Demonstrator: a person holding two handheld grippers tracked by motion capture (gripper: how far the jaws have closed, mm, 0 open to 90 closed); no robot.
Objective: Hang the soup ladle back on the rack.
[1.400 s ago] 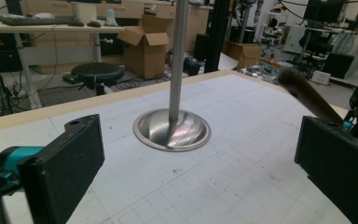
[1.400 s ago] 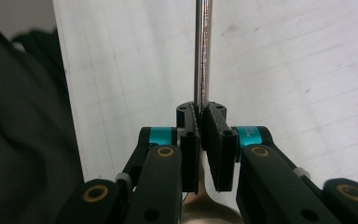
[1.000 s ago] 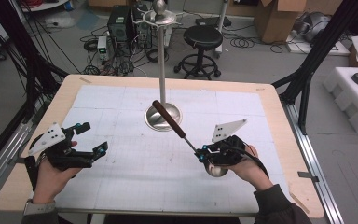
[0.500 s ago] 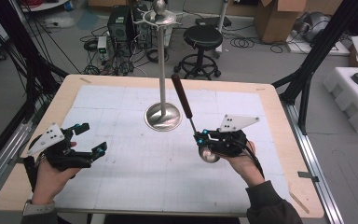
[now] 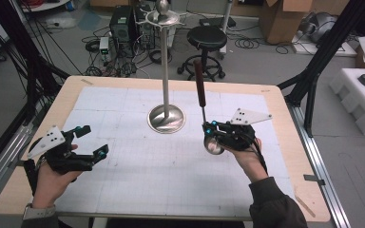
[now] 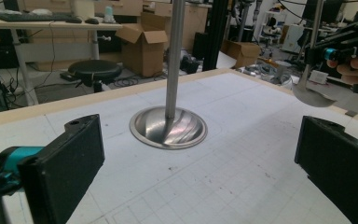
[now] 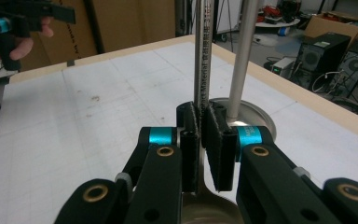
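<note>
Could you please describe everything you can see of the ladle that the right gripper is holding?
The ladle is metal, with a shiny rounded bowl, a thin silver stem that carries small printed lettering, and a dark brown handle at the far end. It stands nearly upright in the air, handle up and bowl down, just right of the stand's base without touching it. The right gripper is shut on its stem just above the bowl. Nothing else touches it; the bowl hangs over the white mat.
</note>
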